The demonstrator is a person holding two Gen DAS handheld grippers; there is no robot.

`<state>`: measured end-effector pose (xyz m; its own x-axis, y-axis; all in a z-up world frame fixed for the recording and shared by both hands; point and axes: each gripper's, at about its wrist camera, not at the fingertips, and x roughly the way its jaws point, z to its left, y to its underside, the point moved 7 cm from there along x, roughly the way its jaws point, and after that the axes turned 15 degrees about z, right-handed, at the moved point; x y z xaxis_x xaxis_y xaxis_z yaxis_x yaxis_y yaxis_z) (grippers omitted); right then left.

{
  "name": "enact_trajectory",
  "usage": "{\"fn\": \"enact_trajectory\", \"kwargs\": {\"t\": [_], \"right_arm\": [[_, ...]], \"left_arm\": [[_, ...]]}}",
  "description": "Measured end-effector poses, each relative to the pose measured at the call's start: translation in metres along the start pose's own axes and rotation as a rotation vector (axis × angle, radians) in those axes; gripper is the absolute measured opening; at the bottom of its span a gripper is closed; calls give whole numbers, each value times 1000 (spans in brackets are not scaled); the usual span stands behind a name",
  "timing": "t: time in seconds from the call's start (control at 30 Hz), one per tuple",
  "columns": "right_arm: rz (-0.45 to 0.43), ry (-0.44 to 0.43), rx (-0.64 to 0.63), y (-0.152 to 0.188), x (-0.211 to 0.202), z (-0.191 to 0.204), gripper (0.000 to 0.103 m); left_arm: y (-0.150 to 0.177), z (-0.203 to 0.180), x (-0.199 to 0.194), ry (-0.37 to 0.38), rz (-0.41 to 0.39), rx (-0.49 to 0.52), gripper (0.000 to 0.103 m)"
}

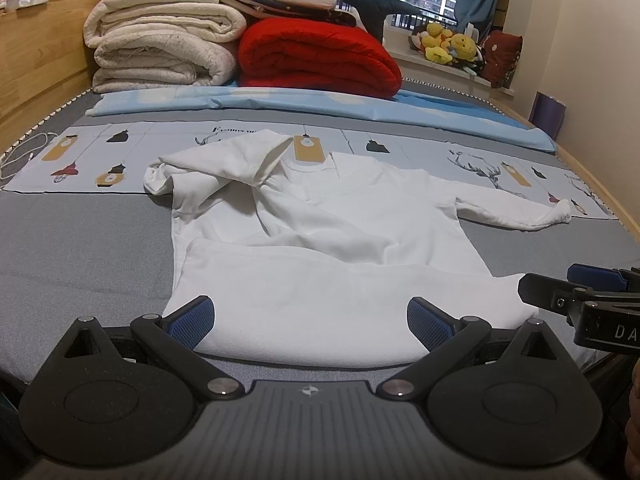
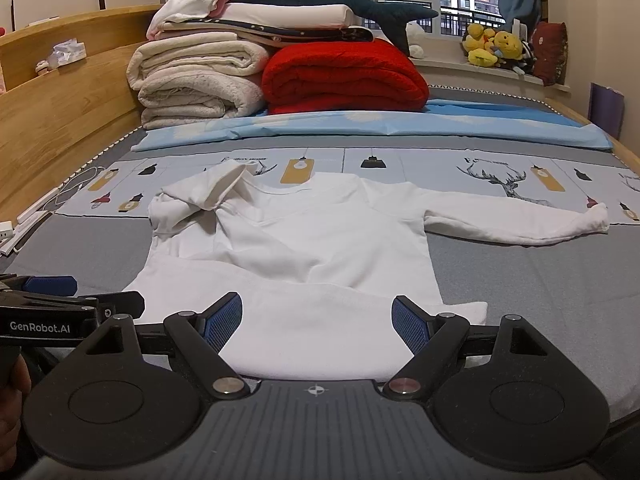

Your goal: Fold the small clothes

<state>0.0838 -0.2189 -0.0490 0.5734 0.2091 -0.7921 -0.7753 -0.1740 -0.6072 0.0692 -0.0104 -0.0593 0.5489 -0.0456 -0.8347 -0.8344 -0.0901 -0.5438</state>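
A small white long-sleeved shirt (image 1: 320,216) (image 2: 320,232) lies on the grey bed (image 1: 80,248), neck away from me. Its left sleeve (image 1: 224,164) is crumpled and folded over the shoulder. Its right sleeve (image 1: 516,208) stretches out flat to the right. A fold line runs across the lower body. My left gripper (image 1: 311,322) stands open just above the near hem, its blue pads (image 1: 196,320) wide apart with nothing held. My right gripper (image 2: 317,322) is open too, over the hem's right part. Each gripper shows at the edge of the other's view: right gripper (image 1: 580,292), left gripper (image 2: 60,292).
Folded cream blankets (image 1: 168,44) and a red quilt (image 1: 320,56) are stacked at the far end, behind a blue sheet (image 1: 320,104). A wooden bed rail (image 1: 40,60) runs along the left. A white cable (image 1: 24,152) and a power strip (image 2: 8,236) lie at the left edge. Plush toys (image 1: 448,46) sit on the windowsill.
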Motion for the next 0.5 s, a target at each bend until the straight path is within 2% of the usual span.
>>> {"fn": "enact_trajectory", "kwargs": {"t": [0.23, 0.5], "right_arm": [[-9, 1, -8, 0, -2, 2, 82], [-41, 17, -28, 0, -7, 5, 70]], "left_arm": [[-2, -2, -2, -6, -17, 4, 103], [-2, -1, -5, -22, -47, 15, 102]]}}
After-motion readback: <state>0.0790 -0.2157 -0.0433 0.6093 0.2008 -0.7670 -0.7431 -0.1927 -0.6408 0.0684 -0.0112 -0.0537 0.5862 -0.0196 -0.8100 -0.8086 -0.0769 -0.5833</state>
